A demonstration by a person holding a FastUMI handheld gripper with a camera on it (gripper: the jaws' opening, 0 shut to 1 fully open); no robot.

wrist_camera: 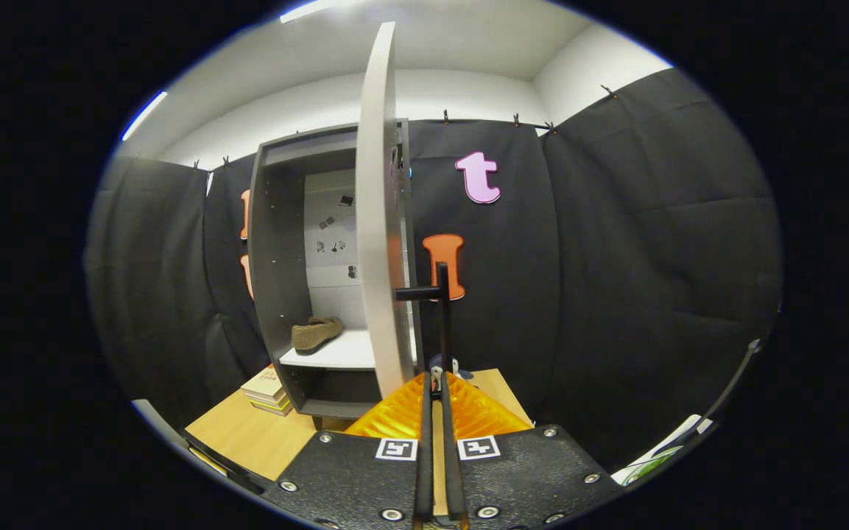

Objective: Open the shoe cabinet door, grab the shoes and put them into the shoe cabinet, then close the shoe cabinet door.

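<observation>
The grey shoe cabinet (277, 243) stands open on a wooden table, its door (380, 221) swung out towards me and seen edge-on. A brown shoe (315, 333) lies on the white shelf (336, 353) inside. A black bar handle (442, 294) sticks out from the door's right face, and its upright rod runs down between my fingers. My gripper (439, 384) is shut on that handle, just right of the door's lower edge.
A small stack of books (268, 390) lies on the wooden table (247, 434) to the left of the cabinet's foot. Black cloth walls close in behind and on both sides. A white object (660, 449) shows low to the right of the gripper.
</observation>
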